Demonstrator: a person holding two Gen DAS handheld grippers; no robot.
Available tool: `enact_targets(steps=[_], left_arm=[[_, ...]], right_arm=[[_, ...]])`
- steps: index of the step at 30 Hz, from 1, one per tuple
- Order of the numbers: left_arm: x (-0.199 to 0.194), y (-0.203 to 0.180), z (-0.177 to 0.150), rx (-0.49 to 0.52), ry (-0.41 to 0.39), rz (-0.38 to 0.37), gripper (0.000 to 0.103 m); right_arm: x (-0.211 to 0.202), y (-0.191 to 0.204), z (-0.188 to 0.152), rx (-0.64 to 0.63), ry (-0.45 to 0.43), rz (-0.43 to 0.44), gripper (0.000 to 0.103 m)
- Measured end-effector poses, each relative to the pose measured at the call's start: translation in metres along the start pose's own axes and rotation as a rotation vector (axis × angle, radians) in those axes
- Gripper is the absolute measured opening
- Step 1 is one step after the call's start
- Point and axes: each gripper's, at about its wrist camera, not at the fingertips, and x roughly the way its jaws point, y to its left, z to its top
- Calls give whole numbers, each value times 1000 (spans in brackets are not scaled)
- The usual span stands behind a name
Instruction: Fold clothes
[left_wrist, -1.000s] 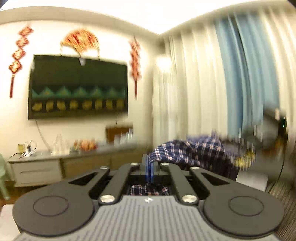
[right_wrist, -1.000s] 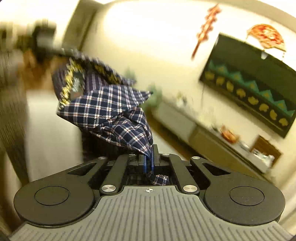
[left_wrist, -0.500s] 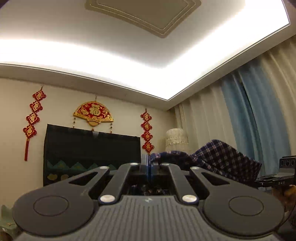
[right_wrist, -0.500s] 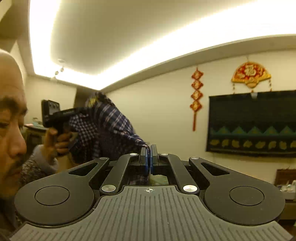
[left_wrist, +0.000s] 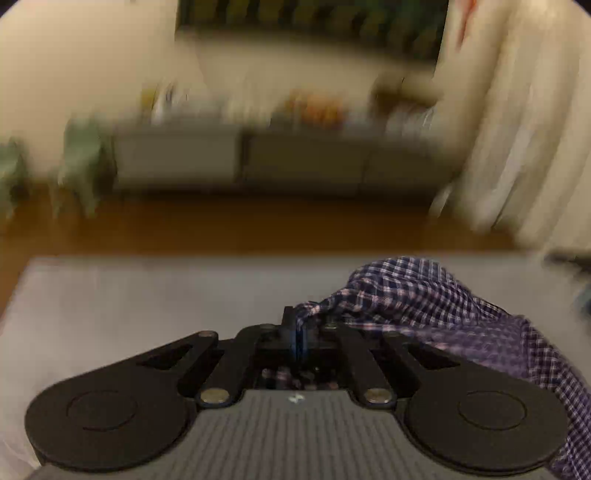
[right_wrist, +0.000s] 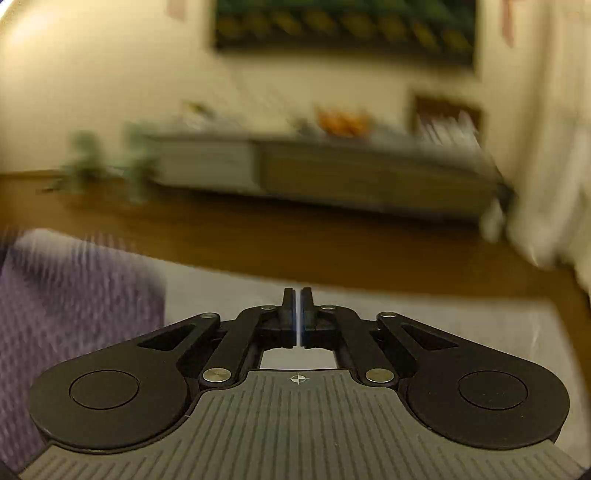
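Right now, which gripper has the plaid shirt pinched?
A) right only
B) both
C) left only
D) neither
C. The left gripper is closed on a bunched edge of the plaid shirt, which trails off to its right; the right gripper is nearly closed with nothing between its fingers, the cloth lying blurred to its left.

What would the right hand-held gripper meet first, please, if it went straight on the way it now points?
Probably the pale table top, just past the fingertips of the right hand-held gripper, which carries nothing. The plaid shirt lies off to its left, outside that line. Motion blur makes the depth uncertain.
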Motion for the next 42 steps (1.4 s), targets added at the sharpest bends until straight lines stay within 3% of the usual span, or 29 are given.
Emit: enact_targets(steps=[3,4,5,6,8,10,11,15,19,20,22,23,30,31,32,33,34,35,36,38,42], left_arm=[[64,26,-34,-87,119,59,5],[65,36,-45,-113,110,32,8],[58,42,-54,-116,93,3,14],[47,48,-62,-104,72,-6,16],[23,56,-76,-82,31,-26,27],[-5,61,-88,-88,5,-48,33],[-20,63,-94,-91,-9,-59,35],[-51,62,-125,-106,-14,-115,43],[-72,54,-151,-113,9,-128,44],[-77,53,-156,-119,12,-130,44],[-80,53,-166,-134,9,-139,44],[-82,53,-168,-138,4,-141,44],[-83,60,-176,-117,-3,-129,49],[-81,61,-176,-112,0,-129,53],[-80,62,-176,-106,4,-125,53],[-77,62,-176,-93,9,-108,53],[-75,60,-175,-77,13,-90,53],[-74,59,-175,-57,15,-87,54],[-74,57,-175,-39,17,-84,54],[-78,54,-174,-21,9,-92,56],[-90,45,-175,4,-21,-142,63]], right_arm=[[82,-20,-17,103,88,-92,26],[73,-20,-29,114,99,-41,36],[64,-21,-41,125,110,11,52],[47,-20,-55,124,129,57,60],[16,-15,-85,99,169,109,62],[-11,-7,-116,52,210,122,74],[-24,-2,-132,28,231,129,86],[-68,13,-193,-55,318,131,88],[-85,25,-223,-103,372,76,77],[-89,28,-229,-115,382,63,66],[-75,20,-219,-222,376,-60,17],[-69,15,-214,-275,372,-121,0],[-21,-17,-180,-644,333,-554,0],[-11,-37,-172,-676,316,-689,0],[-13,-49,-157,-541,321,-663,0],[-14,-62,-142,-406,325,-633,11],[-26,-62,-136,-233,302,-488,19],[-38,-63,-130,-62,277,-341,50],[-47,-55,-137,26,281,-190,79],[-58,-23,-168,72,326,5,88],[-74,32,-225,-10,402,12,88]])
